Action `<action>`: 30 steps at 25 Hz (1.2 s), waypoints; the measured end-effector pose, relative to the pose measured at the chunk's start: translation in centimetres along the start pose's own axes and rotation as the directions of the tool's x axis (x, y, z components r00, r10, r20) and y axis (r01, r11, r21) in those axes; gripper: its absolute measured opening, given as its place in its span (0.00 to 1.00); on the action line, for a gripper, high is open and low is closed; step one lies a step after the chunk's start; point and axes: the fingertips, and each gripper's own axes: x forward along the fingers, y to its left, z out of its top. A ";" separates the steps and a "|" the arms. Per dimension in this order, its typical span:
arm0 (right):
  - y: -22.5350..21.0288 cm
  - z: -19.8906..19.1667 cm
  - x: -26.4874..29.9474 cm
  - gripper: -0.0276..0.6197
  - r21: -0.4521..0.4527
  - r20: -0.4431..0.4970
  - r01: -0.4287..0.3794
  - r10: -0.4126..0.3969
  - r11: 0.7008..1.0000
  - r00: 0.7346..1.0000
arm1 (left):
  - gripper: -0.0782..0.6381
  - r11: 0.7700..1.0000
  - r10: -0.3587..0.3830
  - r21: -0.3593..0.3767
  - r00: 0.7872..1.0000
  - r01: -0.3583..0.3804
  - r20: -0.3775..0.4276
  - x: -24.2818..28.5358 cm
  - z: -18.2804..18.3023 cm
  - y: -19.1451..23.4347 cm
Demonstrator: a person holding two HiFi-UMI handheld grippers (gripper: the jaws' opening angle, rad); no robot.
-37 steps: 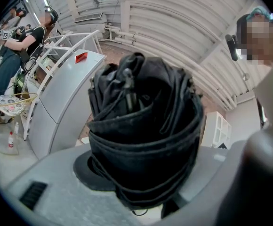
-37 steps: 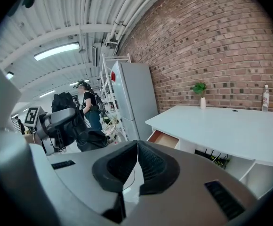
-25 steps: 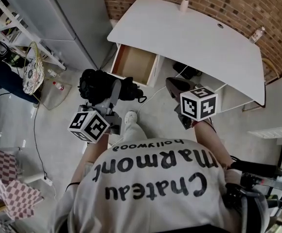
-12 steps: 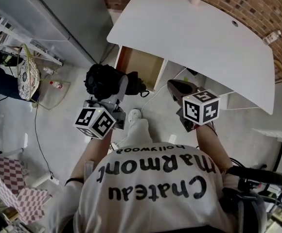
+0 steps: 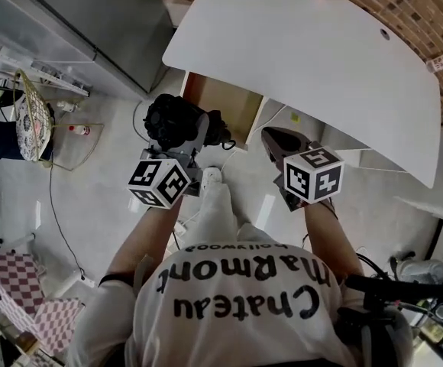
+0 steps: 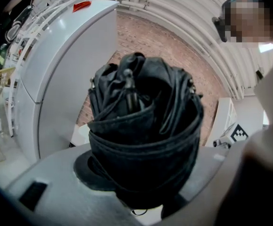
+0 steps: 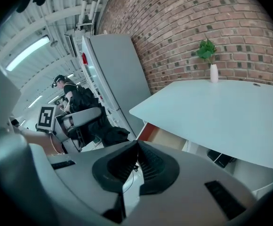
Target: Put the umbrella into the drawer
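White desk (image 5: 313, 44) stands by a brick wall, with its drawer (image 5: 221, 102) pulled open. Both grippers have moved closer to the drawer. The left gripper (image 5: 187, 134) squeezes the folded black umbrella (image 5: 172, 117), now just by the drawer's front. The right gripper (image 7: 135, 147) is pressed together and empty, beside the drawer. Dropping it in looks close.

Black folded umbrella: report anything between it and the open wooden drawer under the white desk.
Nothing visible does. The black folded umbrella, clamped in the left gripper, hangs before the open wooden drawer, whose inside looks bare; the white desk top overhangs its back.
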 end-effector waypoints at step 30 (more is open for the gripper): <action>-2.8 -8.9 6.8 0.06 0.191 -0.101 0.006 0.013 0.982 0.995 | 0.48 0.951 0.064 -0.274 0.959 -0.143 -0.276 10.3 -16.7 10.9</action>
